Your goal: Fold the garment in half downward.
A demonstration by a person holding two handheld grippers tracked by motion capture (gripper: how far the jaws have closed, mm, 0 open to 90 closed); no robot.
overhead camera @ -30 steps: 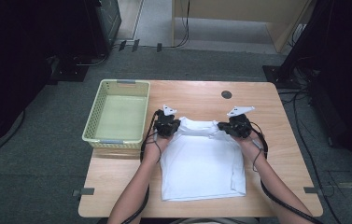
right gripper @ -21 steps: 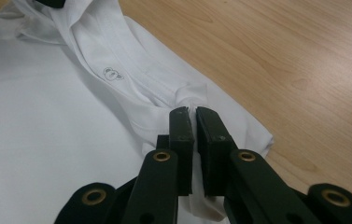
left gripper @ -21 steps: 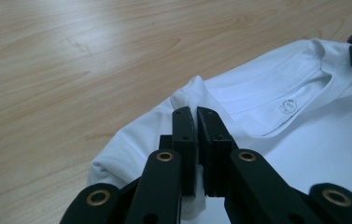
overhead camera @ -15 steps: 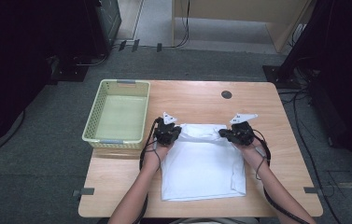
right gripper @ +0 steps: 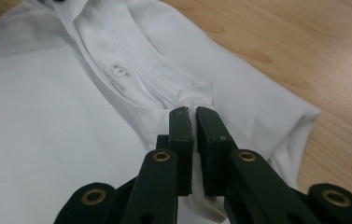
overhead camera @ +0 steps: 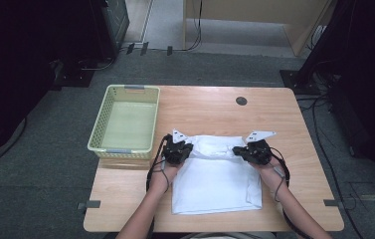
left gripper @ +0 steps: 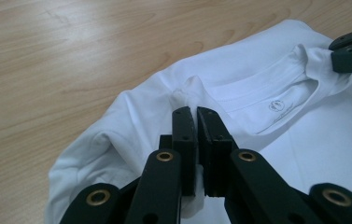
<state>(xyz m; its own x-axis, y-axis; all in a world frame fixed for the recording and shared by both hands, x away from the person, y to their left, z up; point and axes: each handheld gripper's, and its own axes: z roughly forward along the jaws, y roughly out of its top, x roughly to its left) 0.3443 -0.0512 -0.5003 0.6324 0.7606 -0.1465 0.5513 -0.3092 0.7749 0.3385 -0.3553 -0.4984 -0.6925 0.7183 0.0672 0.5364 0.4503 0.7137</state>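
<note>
the shirt (overhead camera: 217, 177) is lying on the table (overhead camera: 205, 107), near your edge of it and right of the basket (overhead camera: 125, 122). it is sitting as a folded rectangle, its long axis running from you toward the far side. the collar end is pointing away from you, and that far edge is bunching up between your two tools. in the left gripper view the neckline and its small printed label (left gripper: 276, 106) are facing up, with the collar opening running off to the right in that view.

your left gripper (overhead camera: 177, 151) is pinching the far left corner of the shirt. its jaws are standing nearly together, with only a thin fold of white cloth showing between them, and a small peak of fabric is rising just past the tips. your right gripper (overhead camera: 253, 151) is doing the same at the far right corner: jaws clamped on a tuft of cloth beside the collar seam. in the right gripper view the shoulder fold is draping off to the right onto bare wood.

both tools are sitting level with each other, well apart, the collar lying between them. your left hand is lying just beside the basket's near corner without touching it.
</note>
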